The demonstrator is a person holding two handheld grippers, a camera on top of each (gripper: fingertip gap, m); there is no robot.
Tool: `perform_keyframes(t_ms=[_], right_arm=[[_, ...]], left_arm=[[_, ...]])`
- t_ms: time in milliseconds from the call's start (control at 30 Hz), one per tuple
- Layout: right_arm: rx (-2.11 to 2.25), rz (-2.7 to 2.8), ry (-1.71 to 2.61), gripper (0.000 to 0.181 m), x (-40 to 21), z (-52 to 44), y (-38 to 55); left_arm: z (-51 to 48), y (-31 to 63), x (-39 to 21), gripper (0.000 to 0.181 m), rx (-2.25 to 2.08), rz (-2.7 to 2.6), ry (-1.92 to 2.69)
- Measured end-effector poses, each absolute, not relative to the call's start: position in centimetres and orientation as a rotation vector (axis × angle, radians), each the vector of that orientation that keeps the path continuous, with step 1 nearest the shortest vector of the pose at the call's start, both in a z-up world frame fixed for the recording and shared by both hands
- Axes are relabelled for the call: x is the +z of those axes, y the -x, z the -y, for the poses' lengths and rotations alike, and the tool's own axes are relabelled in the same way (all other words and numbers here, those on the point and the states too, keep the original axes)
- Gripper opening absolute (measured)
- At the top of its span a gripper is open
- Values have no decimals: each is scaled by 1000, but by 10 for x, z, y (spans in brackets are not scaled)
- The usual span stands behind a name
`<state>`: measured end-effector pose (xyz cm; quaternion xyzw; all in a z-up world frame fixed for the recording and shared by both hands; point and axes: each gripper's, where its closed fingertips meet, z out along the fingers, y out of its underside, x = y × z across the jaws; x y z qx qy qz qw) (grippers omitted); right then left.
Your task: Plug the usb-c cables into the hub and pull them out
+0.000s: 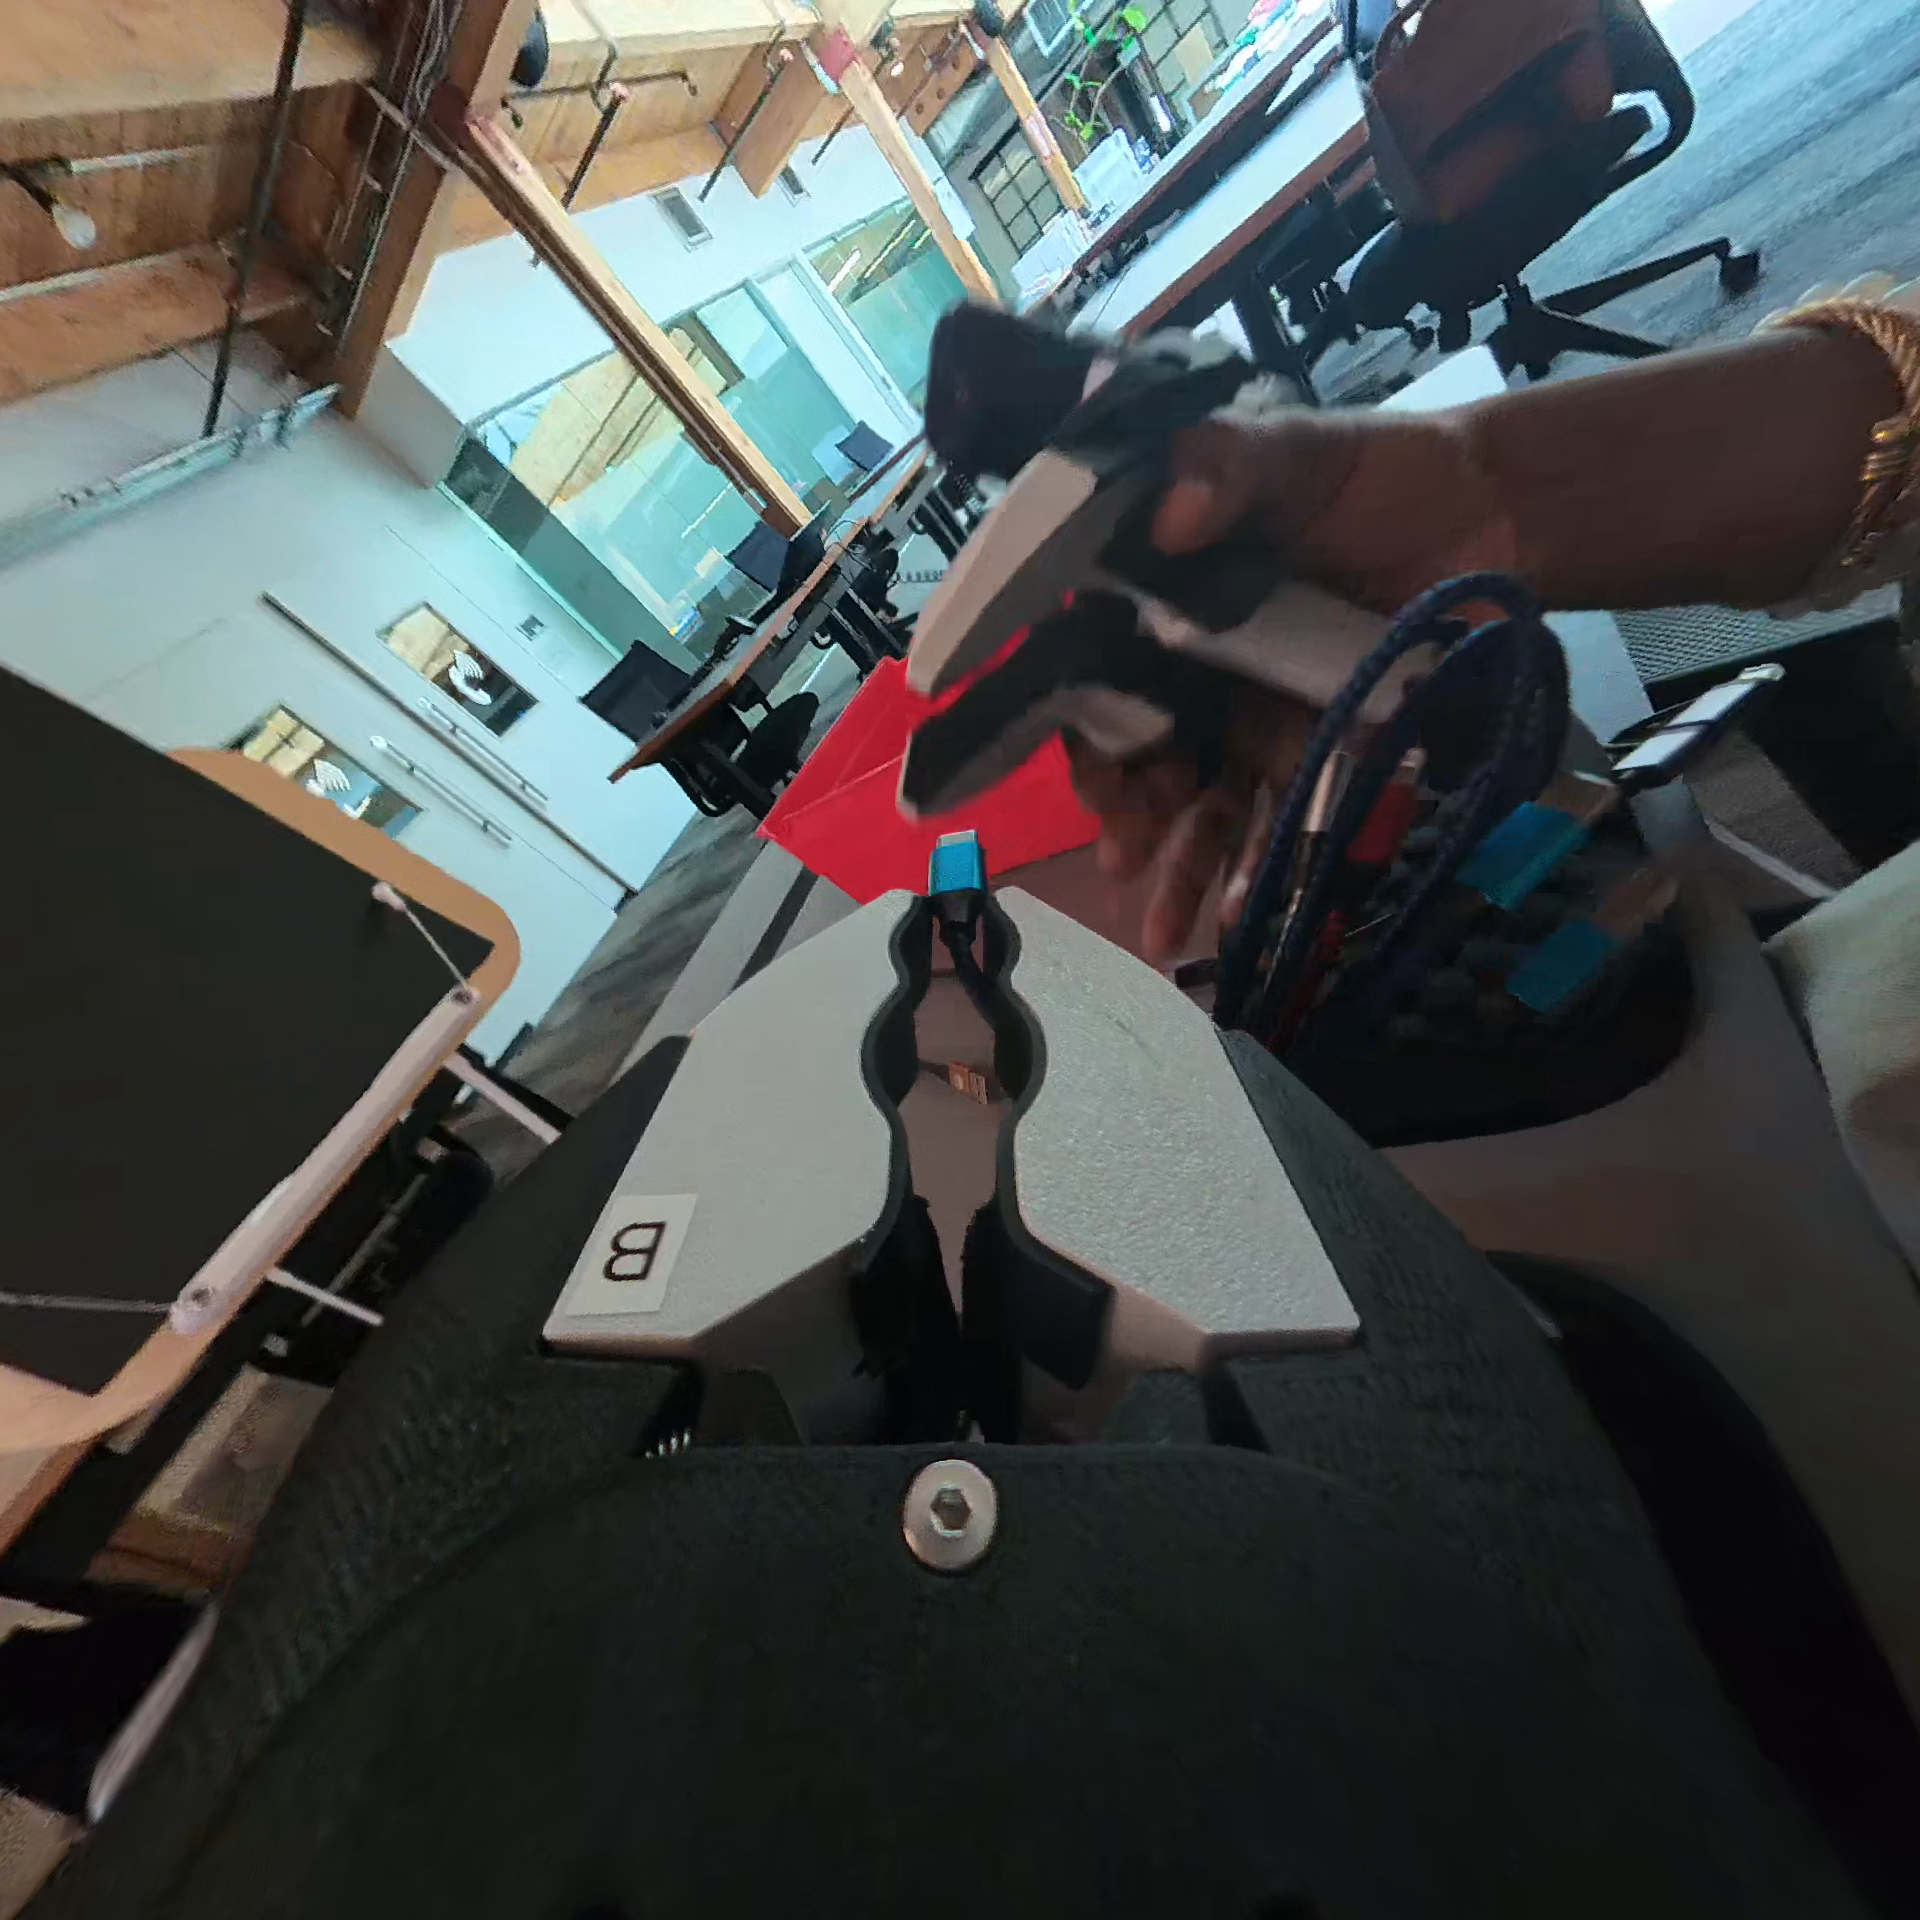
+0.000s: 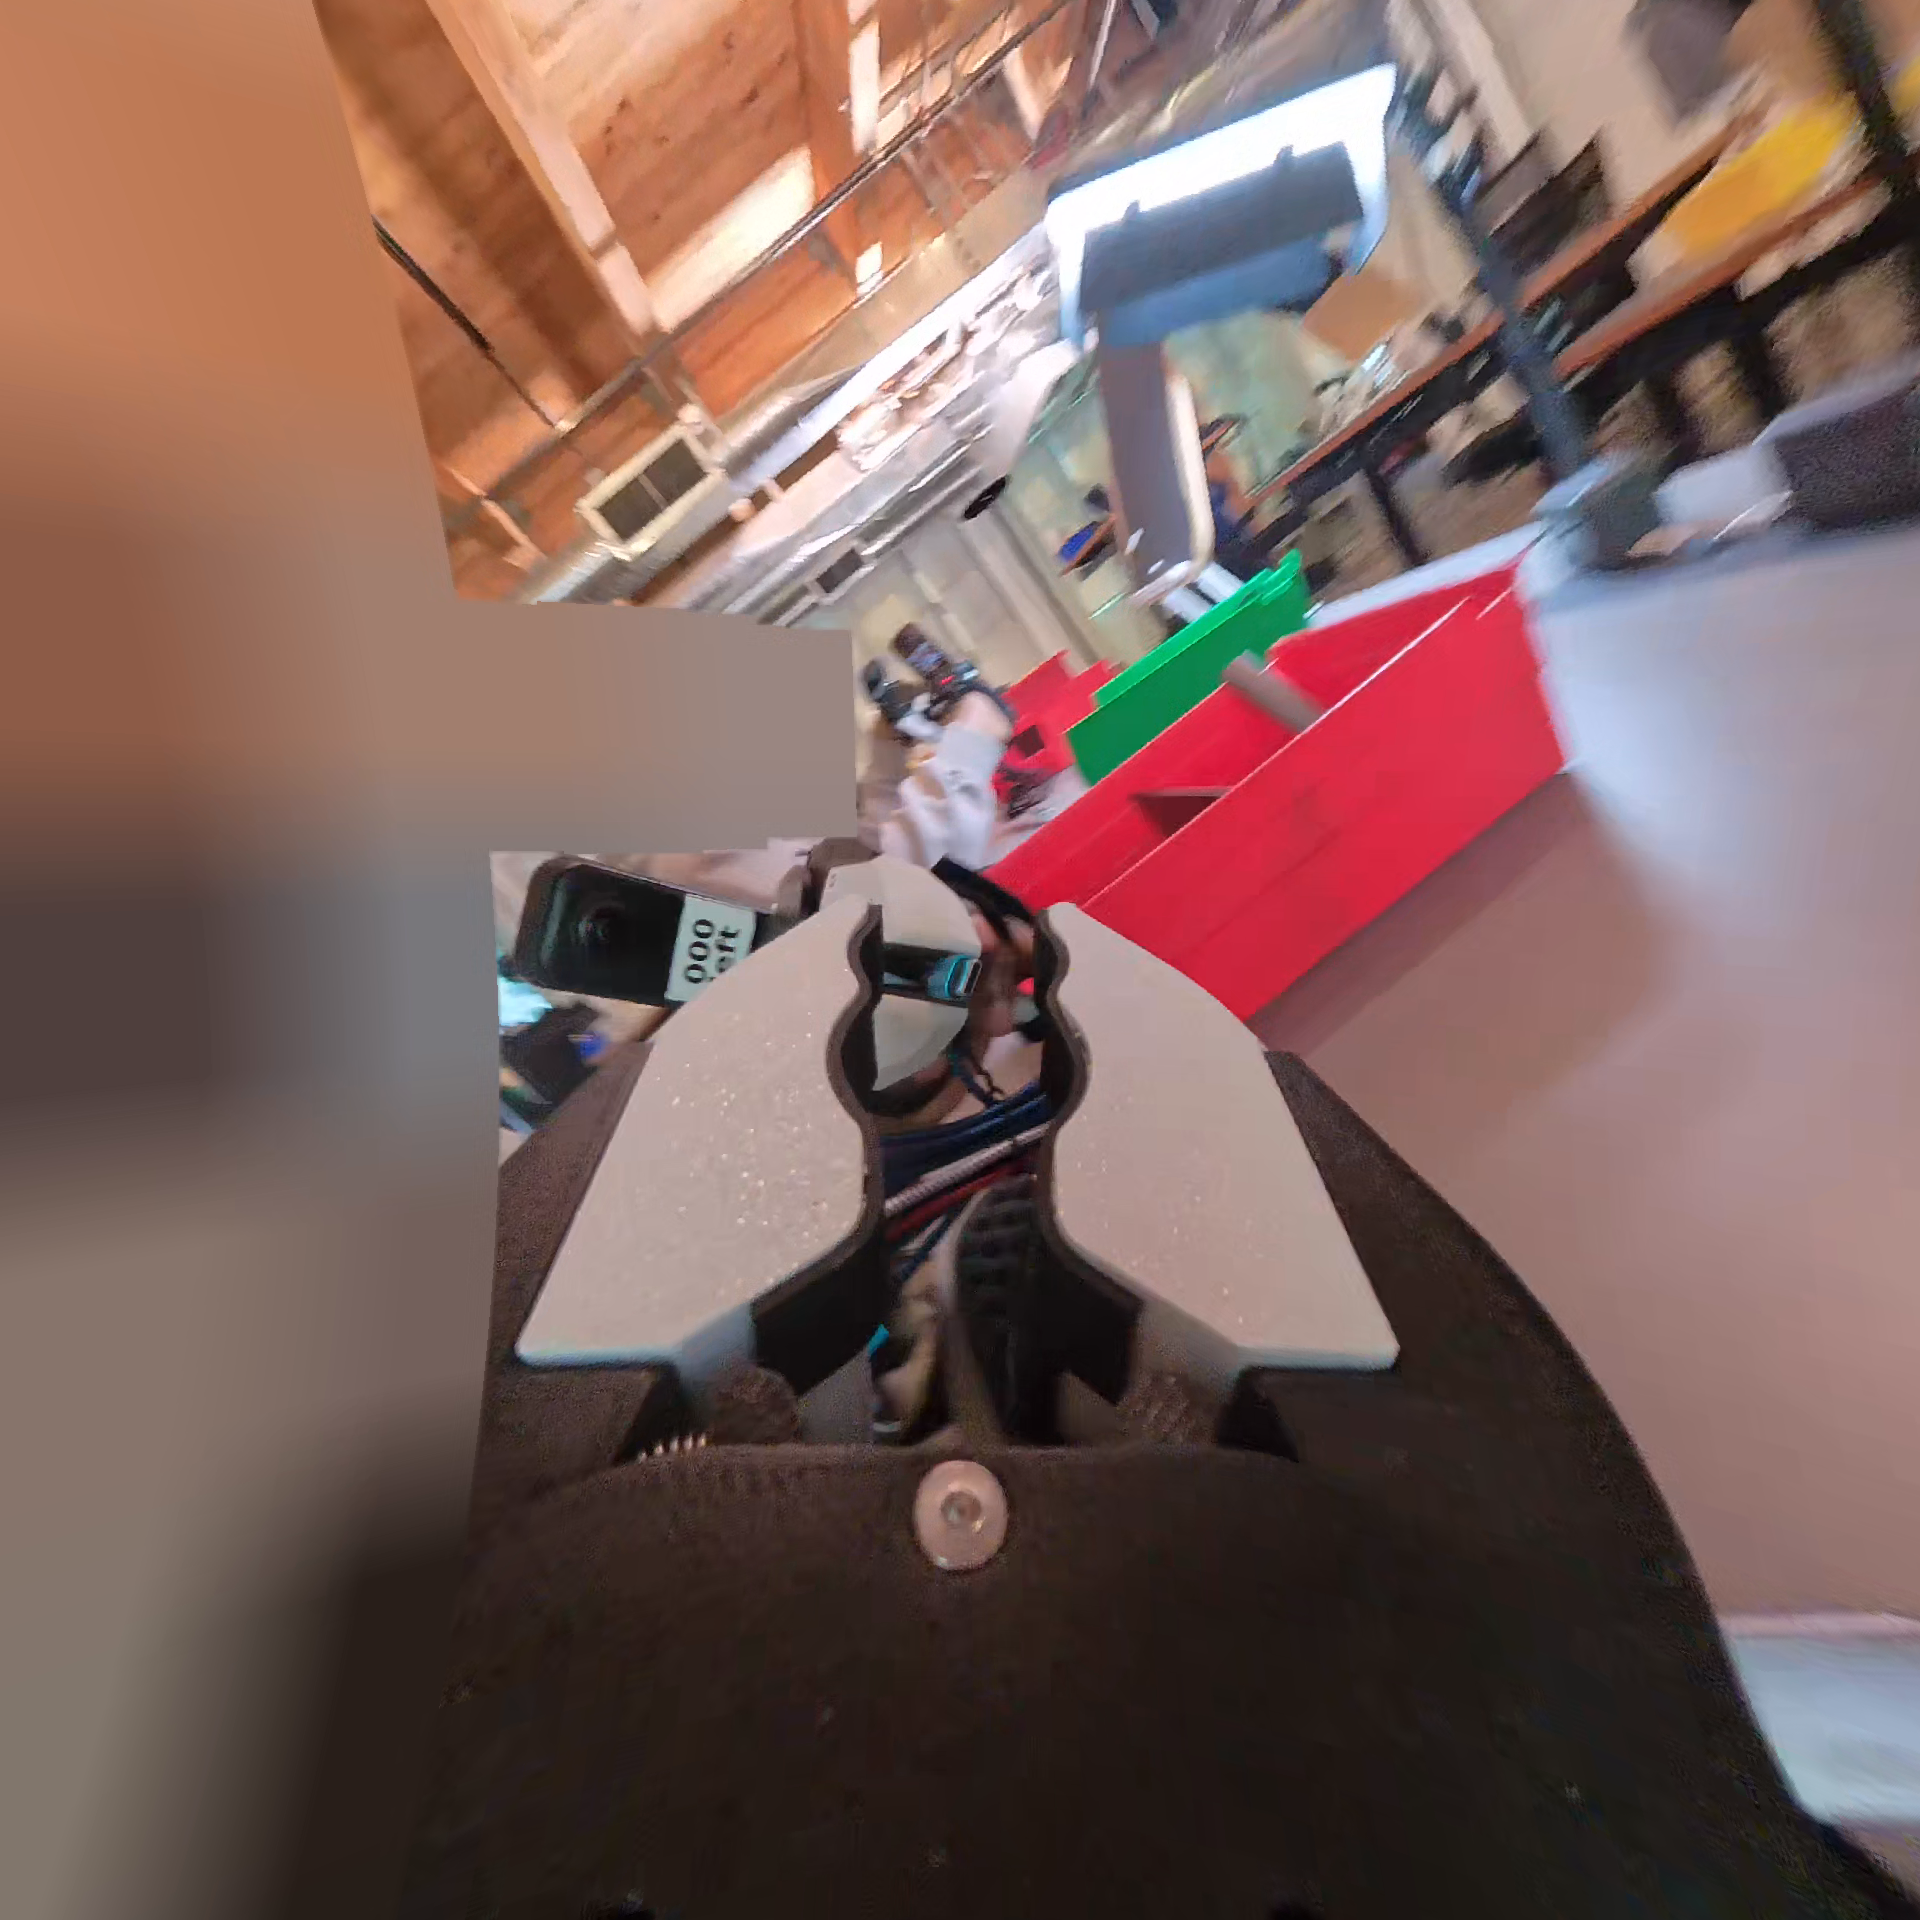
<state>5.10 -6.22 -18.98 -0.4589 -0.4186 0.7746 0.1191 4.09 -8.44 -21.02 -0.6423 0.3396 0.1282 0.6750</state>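
Note:
My left gripper (image 1: 956, 914) is shut on a dark braided cable just behind its blue USB-C plug (image 1: 956, 868), which sticks out past the fingertips. My right gripper (image 1: 912, 743), held by a hand, hovers just beyond and above the plug with its jaws apart and empty. In the right wrist view the right gripper (image 2: 961, 920) is open, and the blue plug (image 2: 951, 977) shows through the gap. A black round tub (image 1: 1455, 1081) to the right holds several coiled cables (image 1: 1403, 727). A small dark device (image 1: 1694, 722), possibly the hub, lies behind the tub.
Red bins (image 2: 1299, 831) and a green bin (image 2: 1195, 675) stand on the table (image 2: 1558, 1039) beyond the grippers. A grey lamp arm (image 2: 1153, 416) rises behind them. A black panel with a wooden rim (image 1: 156, 987) is at the left. An office chair (image 1: 1507, 135) stands far back.

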Motion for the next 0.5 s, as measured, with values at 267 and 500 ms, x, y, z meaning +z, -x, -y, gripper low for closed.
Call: perform_keyframes(t_ms=[267,500], right_arm=[[1589,1498,1045,50,-178,9,-95],[511,2028,934,37,-305,-40,-95]], left_arm=[[94,-29,-225,7,223,-699,1490],[88,-36,-233,7,186,-711,1479]])
